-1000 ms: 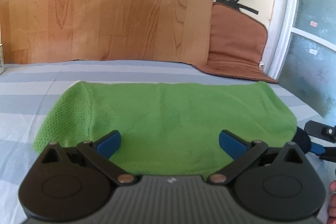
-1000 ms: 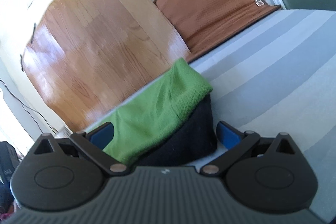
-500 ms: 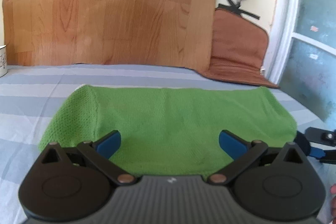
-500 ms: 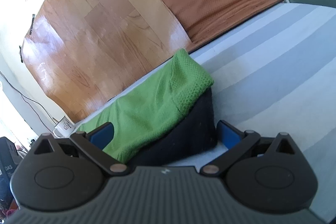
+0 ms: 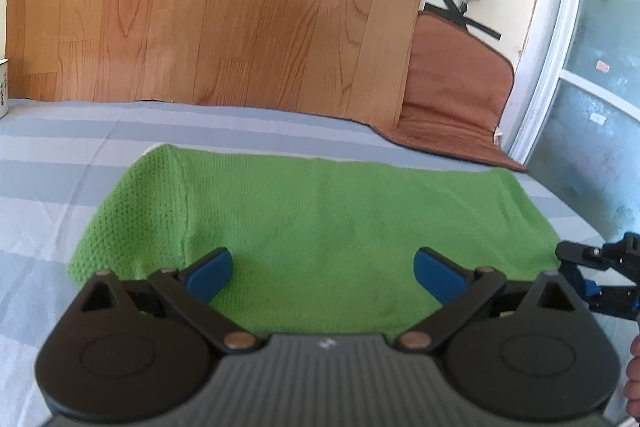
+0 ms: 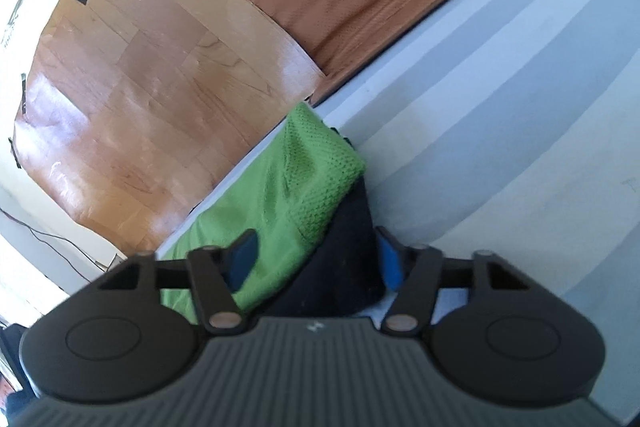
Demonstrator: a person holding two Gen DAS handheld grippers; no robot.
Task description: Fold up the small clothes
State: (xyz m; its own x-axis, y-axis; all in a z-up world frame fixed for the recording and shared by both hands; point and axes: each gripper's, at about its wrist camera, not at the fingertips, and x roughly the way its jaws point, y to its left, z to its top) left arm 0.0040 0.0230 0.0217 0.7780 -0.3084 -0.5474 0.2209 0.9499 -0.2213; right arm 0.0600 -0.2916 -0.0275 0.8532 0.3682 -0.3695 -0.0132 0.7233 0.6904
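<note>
Step in hand, as we read it: taking hold of the garment's right end to start a fold.

Nearest, right wrist view: our right gripper [image 6: 316, 259] has just been closing, its fingers now at a middling gap, with the end of the green garment [image 6: 280, 219] and a black layer [image 6: 344, 267] under it between them. The blue pads sit just beside the cloth on either side; we cannot tell that they press it yet, so we call it not yet gripped.

Left wrist view: our left gripper [image 5: 322, 267] hangs over the garment's near edge, fingers spread wide, nothing held.

The garment lies flat on a bed with a grey-and-pale striped sheet [image 5: 60, 163], long side across our view. The fabric is soft, with an open mesh weave at both ends and a smoother knit in the middle. The black layer looks matte and thicker.

Next move, in our judgement: finish closing on both layers, then lift and carry that end across towards the left one. Thin cloth may slip or only one layer may catch.

Farther: a wood-grain panel [image 5: 224, 7] leans against the wall, glossy, with a brown mat [image 5: 452, 95] beside it.
</note>
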